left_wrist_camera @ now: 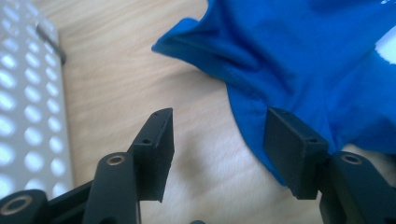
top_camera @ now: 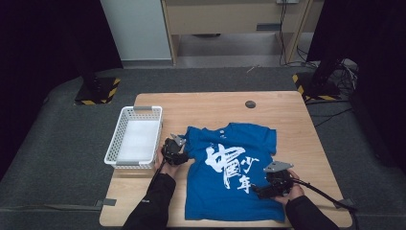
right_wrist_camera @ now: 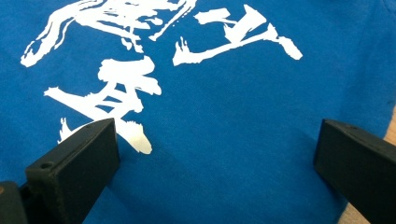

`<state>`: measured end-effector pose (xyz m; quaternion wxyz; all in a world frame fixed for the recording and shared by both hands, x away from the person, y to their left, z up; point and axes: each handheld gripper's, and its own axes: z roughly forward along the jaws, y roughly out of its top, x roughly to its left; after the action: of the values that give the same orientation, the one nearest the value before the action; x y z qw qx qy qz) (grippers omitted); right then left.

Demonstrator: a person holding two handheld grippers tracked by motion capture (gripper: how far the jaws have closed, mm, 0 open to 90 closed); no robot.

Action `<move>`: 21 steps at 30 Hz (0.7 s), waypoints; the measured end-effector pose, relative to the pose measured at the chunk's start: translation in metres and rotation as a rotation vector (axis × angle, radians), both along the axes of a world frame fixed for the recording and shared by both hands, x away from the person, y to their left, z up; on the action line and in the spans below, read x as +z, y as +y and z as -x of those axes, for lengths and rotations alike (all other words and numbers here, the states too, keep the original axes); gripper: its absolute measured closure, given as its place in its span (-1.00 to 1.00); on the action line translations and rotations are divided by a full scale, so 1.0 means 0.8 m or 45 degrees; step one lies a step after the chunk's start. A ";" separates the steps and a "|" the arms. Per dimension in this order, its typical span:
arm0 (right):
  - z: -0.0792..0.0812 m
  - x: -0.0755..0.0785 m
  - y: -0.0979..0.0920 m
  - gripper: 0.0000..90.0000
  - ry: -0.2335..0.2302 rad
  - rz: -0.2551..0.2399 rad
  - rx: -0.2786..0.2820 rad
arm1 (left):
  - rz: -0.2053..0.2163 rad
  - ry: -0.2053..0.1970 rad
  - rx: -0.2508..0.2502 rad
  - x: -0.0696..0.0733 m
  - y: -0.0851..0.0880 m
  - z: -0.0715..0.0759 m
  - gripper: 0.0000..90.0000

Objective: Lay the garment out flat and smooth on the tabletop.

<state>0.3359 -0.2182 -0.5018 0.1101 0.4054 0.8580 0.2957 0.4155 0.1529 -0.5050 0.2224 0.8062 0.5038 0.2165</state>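
1. Blue T-shirt [top_camera: 230, 172] lies flat, print side up, on the wooden surface [top_camera: 287, 110], right of centre and toward the person's edge. White brush-style print [top_camera: 232, 165] runs down the chest.
2. Collar end points to the far side of the surface, hem to the near edge. Both short sleeves are spread out.
3. Left gripper [top_camera: 176, 149] sits at the shirt's left sleeve, between the shirt and the white basket [top_camera: 136, 136].
4. Left jaws: spread, nothing pinched. In the left gripper view the gap [left_wrist_camera: 219, 140] shows mostly bare wood. One jaw is over the wood; the other overlaps the sleeve/side edge of the blue T-shirt [left_wrist_camera: 303, 60]. Can't tell if that pad touches the cloth.
5. Sleeve hem in that view is slightly rumpled and lifted, not flat.
6. White basket [left_wrist_camera: 28, 102] wall runs along the left of that view, close to the gripper.
7. Right gripper [top_camera: 273, 184] is over the shirt's lower right part, near the right side seam, held by the person's right hand [top_camera: 292, 191].
8. Right jaws: spread wide, nothing between them. The right gripper view [right_wrist_camera: 215, 154] looks across flat blue fabric [right_wrist_camera: 243, 116] toward the white print [right_wrist_camera: 116, 84]; no fold or pinch.
9. A small dark round disc [top_camera: 250, 104] sits on the far part of the surface, well apart from the shirt.
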 end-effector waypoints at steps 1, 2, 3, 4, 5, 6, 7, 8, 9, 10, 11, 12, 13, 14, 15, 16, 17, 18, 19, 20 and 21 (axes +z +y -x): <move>0.000 0.000 0.000 -0.99 0.001 0.000 0.002 | -0.007 0.014 -0.001 0.002 0.001 0.002 -0.04; 0.000 0.000 0.000 -0.99 0.002 0.000 0.003 | -0.011 0.019 0.003 0.003 0.002 0.005 -0.05; 0.000 0.000 0.000 -0.99 0.002 0.000 0.004 | -0.007 0.015 0.000 0.003 0.003 0.008 -0.05; 0.000 0.000 0.000 -0.99 0.003 0.000 0.005 | -0.009 0.012 -0.003 0.004 0.002 0.010 -0.05; 0.000 0.000 0.000 -0.99 0.004 0.001 0.005 | -0.010 0.011 -0.006 0.004 0.001 0.011 -0.05; 0.000 0.001 0.001 -0.98 0.006 0.001 0.003 | 0.000 0.002 -0.008 0.004 0.000 0.012 -0.07; 0.000 0.001 0.001 -0.98 0.008 0.002 0.004 | 0.012 -0.011 -0.009 0.005 -0.002 0.011 -0.10; 0.000 0.001 0.001 -0.98 0.009 0.003 0.001 | 0.012 -0.011 -0.009 0.005 -0.002 0.011 -0.13; 0.001 0.002 0.001 -0.96 0.011 0.007 0.002 | 0.063 -0.030 -0.008 0.011 -0.005 0.010 -0.15; 0.001 0.003 0.001 -0.94 0.015 0.013 0.002 | 0.107 -0.045 -0.013 0.014 -0.007 0.009 -0.17; 0.001 0.004 0.002 -0.90 0.024 0.019 0.005 | 0.143 -0.064 -0.030 0.017 -0.009 0.008 -0.19; 0.001 0.006 0.002 -0.87 0.024 0.018 0.007 | 0.173 -0.089 -0.044 0.020 -0.012 0.008 -0.20; 0.001 0.007 0.001 -0.88 0.016 0.021 0.007 | 0.223 -0.113 -0.074 0.021 -0.014 0.008 -0.23; 0.000 0.008 0.000 -0.89 0.004 0.020 0.013 | 0.264 -0.117 -0.102 0.021 -0.017 0.008 -0.25; -0.001 0.011 -0.001 -0.90 -0.003 0.010 0.016 | 0.291 -0.114 -0.118 0.019 -0.020 0.007 -0.26; -0.002 0.014 -0.003 -0.90 -0.021 -0.007 0.001 | 0.315 -0.104 -0.139 0.017 -0.024 0.006 -0.28; -0.004 0.018 -0.005 -0.90 -0.038 -0.024 -0.017 | 0.321 -0.093 -0.154 0.014 -0.028 0.005 -0.31; -0.007 0.020 -0.006 -0.90 -0.049 -0.038 -0.036 | 0.321 -0.085 -0.163 0.011 -0.032 0.003 -0.31; -0.011 0.021 -0.008 -0.91 -0.052 -0.053 -0.057 | 0.327 -0.080 -0.177 0.009 -0.035 0.001 -0.33; -0.015 0.021 -0.009 -0.92 -0.048 -0.064 -0.070 | 0.329 -0.075 -0.190 0.006 -0.038 -0.001 -0.33; -0.020 0.021 -0.009 -0.93 -0.044 -0.067 -0.080 | 0.321 -0.062 -0.192 0.004 -0.041 -0.002 -0.33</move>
<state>0.3517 -0.2254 -0.4852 0.1236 0.4298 0.8347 0.3214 0.4173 0.1199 -0.5018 0.3498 0.8019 0.4593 0.1537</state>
